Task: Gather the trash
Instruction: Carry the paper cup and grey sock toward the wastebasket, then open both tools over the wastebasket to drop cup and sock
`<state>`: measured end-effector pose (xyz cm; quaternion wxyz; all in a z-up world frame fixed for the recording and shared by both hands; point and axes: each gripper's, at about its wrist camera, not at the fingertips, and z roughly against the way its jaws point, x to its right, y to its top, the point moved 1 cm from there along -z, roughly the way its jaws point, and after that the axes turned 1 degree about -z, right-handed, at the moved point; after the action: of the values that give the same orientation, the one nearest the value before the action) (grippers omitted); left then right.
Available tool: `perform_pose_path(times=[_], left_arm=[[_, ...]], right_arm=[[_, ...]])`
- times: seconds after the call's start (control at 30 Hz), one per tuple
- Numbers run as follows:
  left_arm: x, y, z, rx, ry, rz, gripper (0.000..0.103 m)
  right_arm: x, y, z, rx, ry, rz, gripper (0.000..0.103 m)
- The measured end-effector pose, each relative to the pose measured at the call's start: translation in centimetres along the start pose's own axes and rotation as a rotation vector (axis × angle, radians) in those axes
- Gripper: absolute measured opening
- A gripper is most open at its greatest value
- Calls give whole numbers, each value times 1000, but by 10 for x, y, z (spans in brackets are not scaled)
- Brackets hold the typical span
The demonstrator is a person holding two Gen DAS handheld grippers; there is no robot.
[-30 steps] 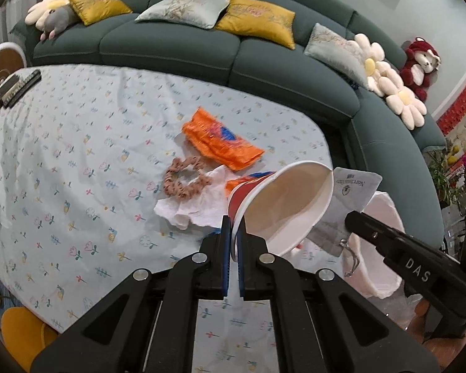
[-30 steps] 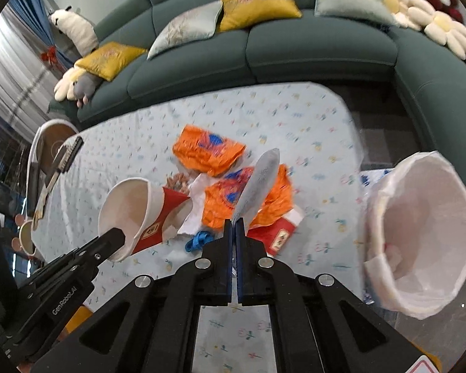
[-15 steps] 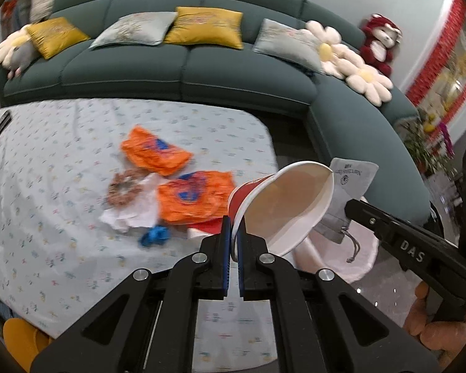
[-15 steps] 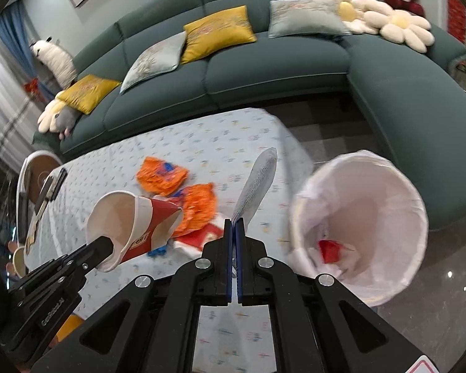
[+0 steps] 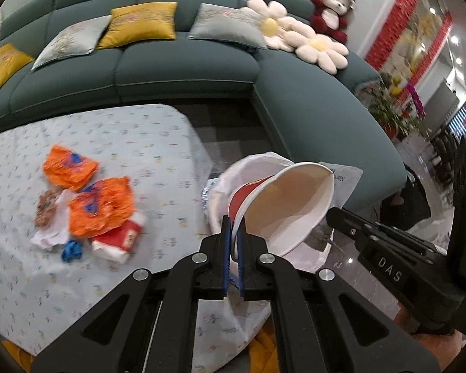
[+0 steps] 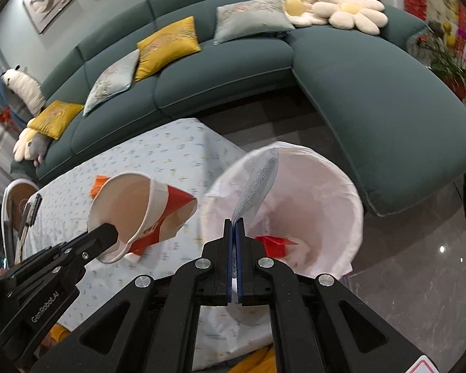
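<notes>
My left gripper is shut on the rim of a red and white paper cup, which hangs tilted over the white-lined trash bin beside the table. The same cup shows at left in the right wrist view. My right gripper is shut on a flat grey packet, held over the open bin. A red scrap lies inside the bin. The grey packet peeks out behind the cup in the left wrist view.
Orange wrappers, white tissue, a red and white pack and a blue scrap lie on the floral tablecloth. A teal sofa curves behind. Grey floor surrounds the bin.
Both grippers have swung right from above the table to the bin, carrying the cup and the grey packet. The bin now lies directly under them.
</notes>
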<state>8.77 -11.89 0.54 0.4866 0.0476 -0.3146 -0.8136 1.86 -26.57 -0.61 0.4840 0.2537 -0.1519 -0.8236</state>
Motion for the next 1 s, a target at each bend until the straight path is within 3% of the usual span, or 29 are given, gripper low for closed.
perform_pose_path(times=[0.47,0.5,0.57,0.67,0.8,0.93,1.0], left_arm=[[44,4,-54,-78,-44,-53,6],[43,4,-56,-76,-40,-50,8],[41,5,-57,-72,-35,-44,26],[36,6,-52,-41,-15,-40,42],[23,7,-45,-29,-2,-15,48],[3,2,-38,-22,21,29,53],[-10,-1,-33,-18,40,52,56]], right_arm=[[48,4,-25,-37,-15,-86,2],[49,4,-26,-38,-17,-88,3],[48,6,-27,-35,-25,-81,7],[44,8,-27,-25,-38,-71,9],[39,9,-30,-30,-39,-66,12],[28,7,-28,-22,-43,-43,33],[20,5,-26,-19,-42,-26,36]])
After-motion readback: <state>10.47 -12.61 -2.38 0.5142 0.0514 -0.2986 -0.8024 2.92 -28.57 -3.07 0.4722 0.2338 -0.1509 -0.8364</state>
